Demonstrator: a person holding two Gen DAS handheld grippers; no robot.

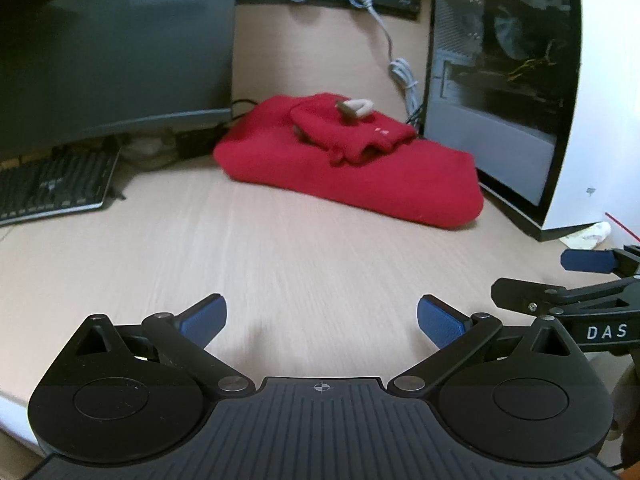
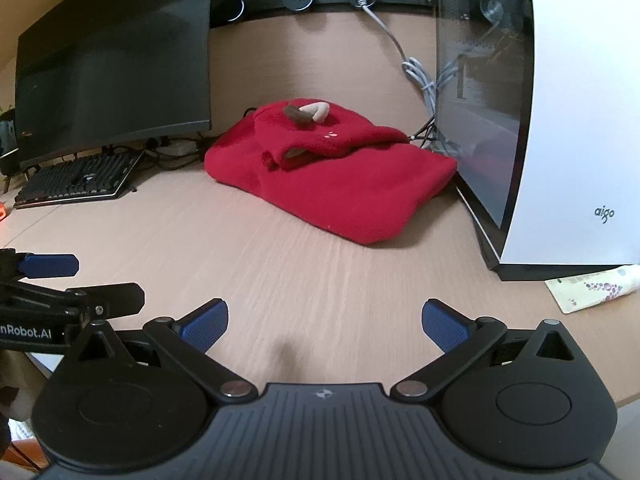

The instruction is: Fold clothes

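Red garment (image 1: 352, 168) is lying folded in a compact bundle at the back of the table (image 1: 280, 264), beside the PC case (image 1: 504, 92). Left hand-held gripper (image 1: 322, 320) and right hand-held gripper (image 2: 325, 322) are hovering well apart from it, both spread wide, gripping nothing. Folding is looking essentially done.

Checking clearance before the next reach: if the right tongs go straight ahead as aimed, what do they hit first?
Bare light wood desk first, then probably the folded red fleece garment, beside the white computer case. The open right tongs hold nothing. Depth is uncertain through the fisheye.
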